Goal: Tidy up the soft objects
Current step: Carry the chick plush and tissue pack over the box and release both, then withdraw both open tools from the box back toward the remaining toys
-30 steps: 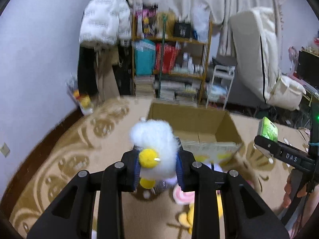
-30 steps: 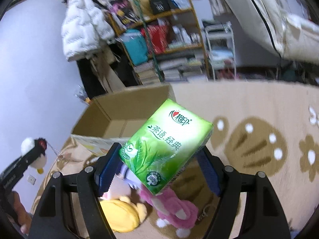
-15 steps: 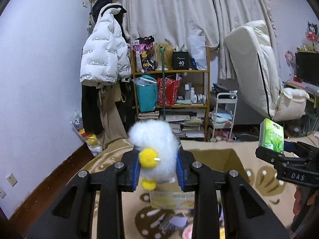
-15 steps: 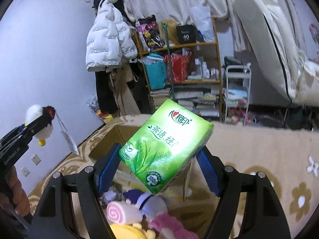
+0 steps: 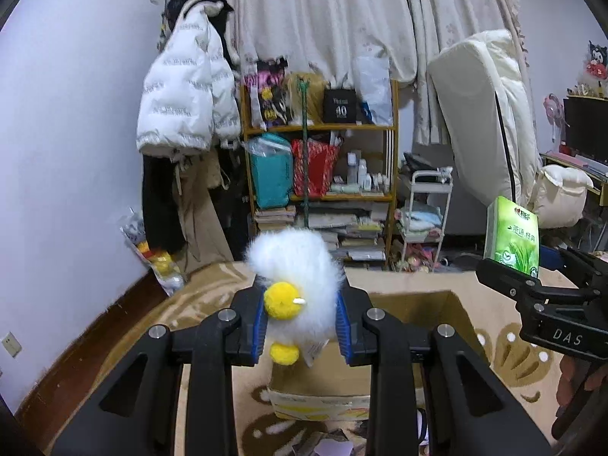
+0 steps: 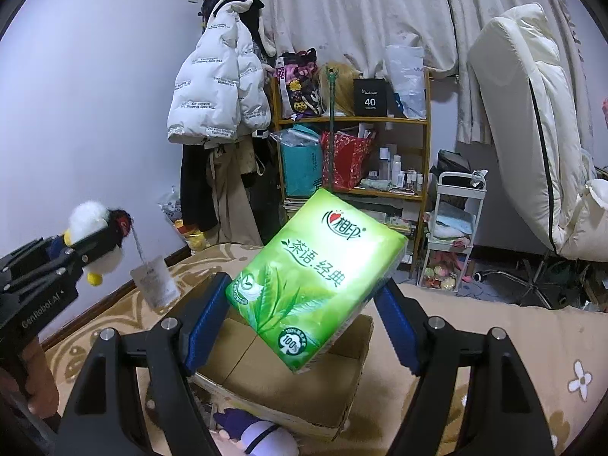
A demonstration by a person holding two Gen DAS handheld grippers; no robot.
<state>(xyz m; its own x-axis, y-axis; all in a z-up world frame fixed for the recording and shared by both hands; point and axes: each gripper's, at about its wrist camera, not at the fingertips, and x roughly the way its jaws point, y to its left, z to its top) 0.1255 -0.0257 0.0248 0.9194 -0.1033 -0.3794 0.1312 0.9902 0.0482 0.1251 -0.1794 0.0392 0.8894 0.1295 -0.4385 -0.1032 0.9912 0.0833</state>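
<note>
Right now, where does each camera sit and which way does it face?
Left wrist: on the left gripper, looking past the penguin toy it grips, over the box to the shelf; part of a hand shows lower right.
Right wrist: on the right gripper, looking past the tissue pack it grips, same direction; a hand shows lower left.
Shared: box, shelf, and each other's gripper.

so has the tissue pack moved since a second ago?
Yes. The tissue pack, held in the right gripper, rose: the cardboard box now sits lower behind it.
</note>
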